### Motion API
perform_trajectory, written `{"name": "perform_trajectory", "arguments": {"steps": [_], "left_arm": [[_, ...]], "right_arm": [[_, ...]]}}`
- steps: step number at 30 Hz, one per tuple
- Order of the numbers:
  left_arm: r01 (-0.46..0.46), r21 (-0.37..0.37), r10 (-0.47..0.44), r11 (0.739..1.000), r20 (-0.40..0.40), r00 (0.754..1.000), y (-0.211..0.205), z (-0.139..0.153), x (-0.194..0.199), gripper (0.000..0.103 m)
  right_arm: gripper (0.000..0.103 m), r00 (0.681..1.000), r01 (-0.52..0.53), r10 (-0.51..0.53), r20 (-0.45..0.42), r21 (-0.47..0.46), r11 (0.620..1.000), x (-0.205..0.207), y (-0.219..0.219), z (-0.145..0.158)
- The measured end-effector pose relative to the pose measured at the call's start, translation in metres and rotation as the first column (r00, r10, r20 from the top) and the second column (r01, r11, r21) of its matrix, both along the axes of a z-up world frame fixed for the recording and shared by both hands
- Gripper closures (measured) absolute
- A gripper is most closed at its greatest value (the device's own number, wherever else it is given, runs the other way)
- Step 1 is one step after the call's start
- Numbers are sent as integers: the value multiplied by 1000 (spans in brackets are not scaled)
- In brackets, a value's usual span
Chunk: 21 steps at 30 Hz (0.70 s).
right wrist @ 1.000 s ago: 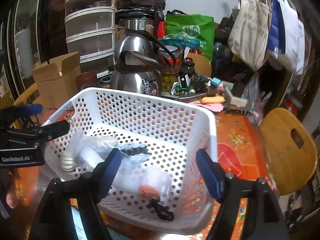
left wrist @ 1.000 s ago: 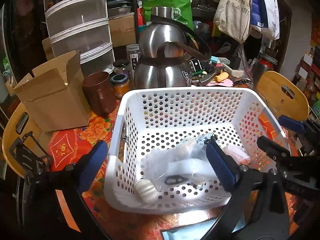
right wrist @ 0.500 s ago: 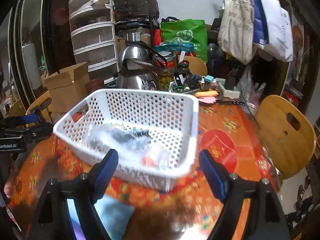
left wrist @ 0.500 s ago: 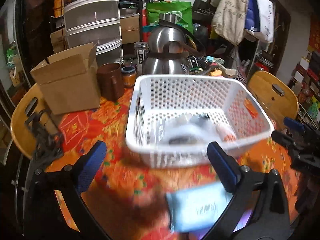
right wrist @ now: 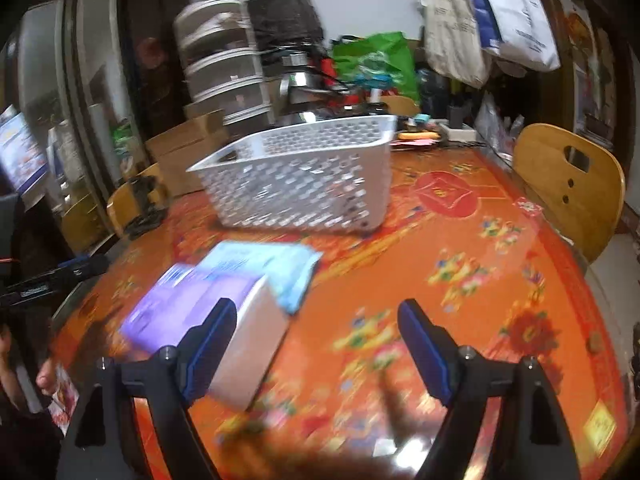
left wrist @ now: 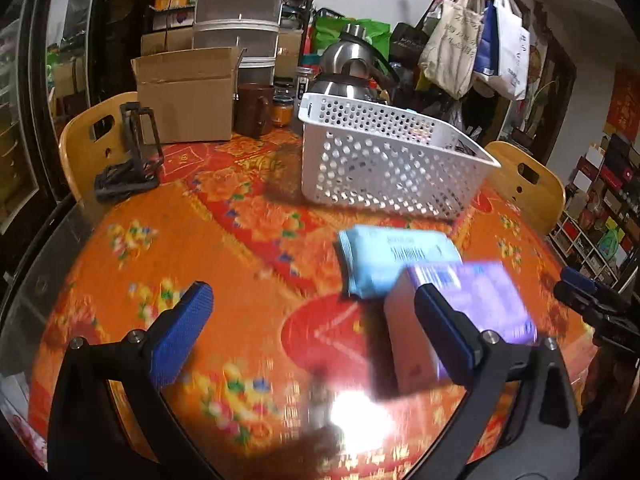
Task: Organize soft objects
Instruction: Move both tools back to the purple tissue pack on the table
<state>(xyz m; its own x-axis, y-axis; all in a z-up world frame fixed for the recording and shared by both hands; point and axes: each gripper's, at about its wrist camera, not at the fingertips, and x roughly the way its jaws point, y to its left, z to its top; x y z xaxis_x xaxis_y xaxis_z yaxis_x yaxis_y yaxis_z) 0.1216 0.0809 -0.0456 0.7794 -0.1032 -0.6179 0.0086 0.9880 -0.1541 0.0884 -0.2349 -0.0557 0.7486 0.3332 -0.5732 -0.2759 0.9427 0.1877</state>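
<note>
A white perforated basket (left wrist: 384, 160) stands on the orange floral table, also in the right wrist view (right wrist: 304, 184); its contents barely show. In front of it lies a light blue soft pack (left wrist: 384, 256) (right wrist: 276, 268), with a purple and white box (left wrist: 460, 312) (right wrist: 208, 328) partly on it. My left gripper (left wrist: 316, 332) is open and empty, low over the table, its right finger in front of the purple box. My right gripper (right wrist: 316, 344) is open and empty, its left finger in front of the box. Both views are blurred.
A cardboard box (left wrist: 188, 96), a brown mug (left wrist: 254, 110), jars and a steel kettle (left wrist: 348, 72) stand behind the basket. Wooden chairs (right wrist: 572, 184) ring the table. Plastic drawers (left wrist: 236, 20) and hanging bags (left wrist: 476, 48) are at the back. A black stand (left wrist: 132, 160) sits at left.
Both grippers have pulled back from over the basket and dropped low toward the table's near side. The blue pack and purple box have come into view.
</note>
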Motion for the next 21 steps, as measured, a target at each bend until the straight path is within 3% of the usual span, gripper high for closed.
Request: {"name": "perform_trajectory", "arguments": {"steps": [4, 16, 21], "left_arm": [[43, 16, -43, 999, 4, 999, -7, -21, -29, 3], [111, 82, -115, 990, 47, 992, -47, -45, -46, 3], [141, 104, -147, 985, 50, 988, -62, -51, -39, 3]], "right_arm": [[20, 998, -56, 57, 14, -55, 997, -25, 25, -12], [22, 991, -131, 131, -14, 2, 991, -32, 45, -38], [42, 986, -166, 166, -24, -8, 986, -27, 55, -42]]}}
